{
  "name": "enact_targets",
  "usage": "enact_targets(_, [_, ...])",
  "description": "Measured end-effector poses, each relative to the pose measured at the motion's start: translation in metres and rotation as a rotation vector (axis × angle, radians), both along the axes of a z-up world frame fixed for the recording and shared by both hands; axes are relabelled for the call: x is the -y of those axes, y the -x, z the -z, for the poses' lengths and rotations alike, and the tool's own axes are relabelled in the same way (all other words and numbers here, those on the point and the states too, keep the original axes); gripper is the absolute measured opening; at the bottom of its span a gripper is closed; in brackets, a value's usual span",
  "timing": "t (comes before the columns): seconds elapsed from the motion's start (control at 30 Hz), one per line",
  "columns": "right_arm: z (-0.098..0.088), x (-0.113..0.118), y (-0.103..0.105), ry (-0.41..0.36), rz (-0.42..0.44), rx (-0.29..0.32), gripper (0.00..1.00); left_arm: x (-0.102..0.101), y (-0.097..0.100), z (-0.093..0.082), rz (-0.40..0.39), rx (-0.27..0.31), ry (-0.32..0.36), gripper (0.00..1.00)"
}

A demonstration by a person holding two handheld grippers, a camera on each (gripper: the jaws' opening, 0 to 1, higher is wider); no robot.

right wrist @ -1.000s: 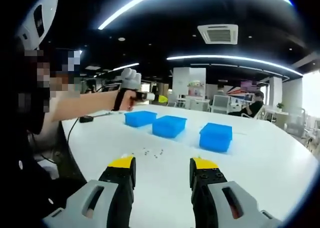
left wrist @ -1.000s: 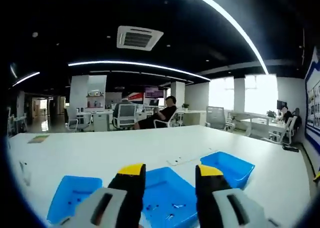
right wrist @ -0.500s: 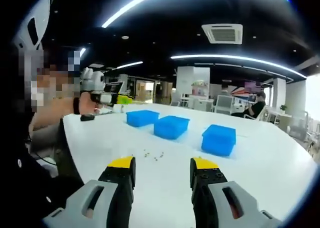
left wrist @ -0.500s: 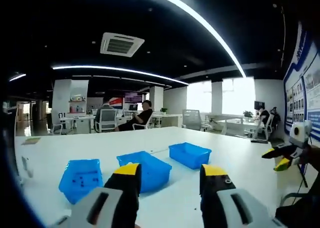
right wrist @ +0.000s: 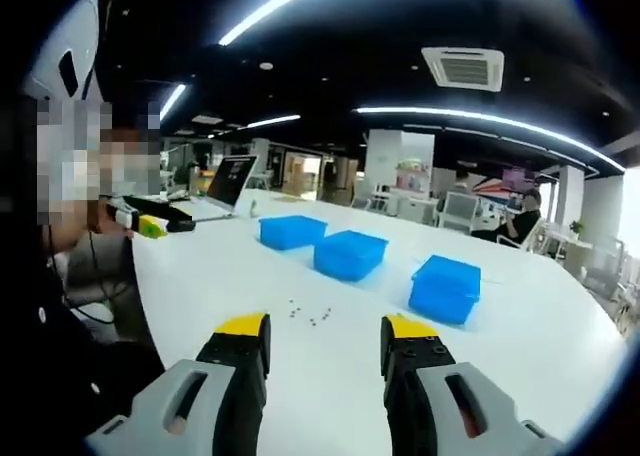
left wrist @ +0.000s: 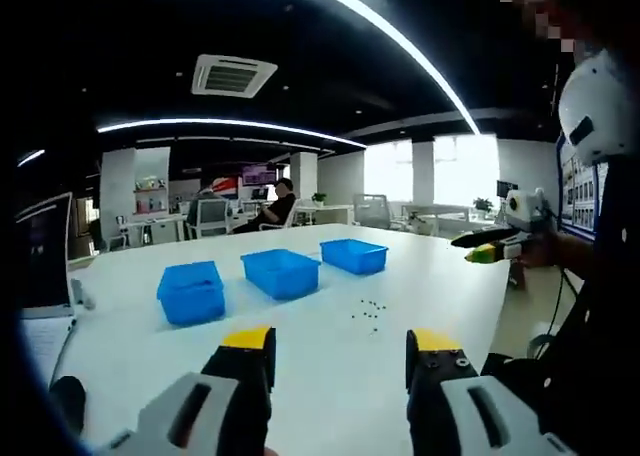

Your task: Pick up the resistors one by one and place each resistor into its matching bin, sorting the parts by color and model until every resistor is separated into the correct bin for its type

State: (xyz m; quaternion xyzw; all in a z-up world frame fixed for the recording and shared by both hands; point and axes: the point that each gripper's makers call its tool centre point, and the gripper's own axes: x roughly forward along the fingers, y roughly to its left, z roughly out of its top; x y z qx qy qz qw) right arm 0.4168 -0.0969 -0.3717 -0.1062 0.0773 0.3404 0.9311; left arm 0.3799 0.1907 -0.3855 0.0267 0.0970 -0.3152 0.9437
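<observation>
On white table [right wrist: 560,336], three blue bins [right wrist: 349,254]

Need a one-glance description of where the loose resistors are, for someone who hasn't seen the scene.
Start at the big white table with three blue bins in a row. The resistors are the sparse scatter of tiny dark specks on the bare tabletop just on the near side of the middle bin, loose on the surface rather than inside any bin.

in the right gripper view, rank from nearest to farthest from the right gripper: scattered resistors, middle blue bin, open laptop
1. Small scattered resistors on the white table, just ahead of the right gripper.
2. Middle blue plastic bin, beyond the resistors.
3. Open laptop, at the far left table edge.
</observation>
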Motion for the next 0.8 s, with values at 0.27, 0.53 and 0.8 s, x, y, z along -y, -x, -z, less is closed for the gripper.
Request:
enact_targets(0.27, [0.004,-0.014,-0.001,0.057,-0.055,-0.012,0.46,0.002,0.002,0.000,0.035,0.009,-0.047,0.53])
enact_targets(0.53, [0.007,-0.022,-0.002,0.128,-0.142,-0.043,0.47,0.016,0.003,0.014,0.085,-0.015,-0.095,0.53])
enact_targets(0.8, [0.000,-0.044,-0.012,0.263,-0.322,-0.068,0.46,0.009,0.005,0.012,0.059,-0.011,-0.114,0.51])
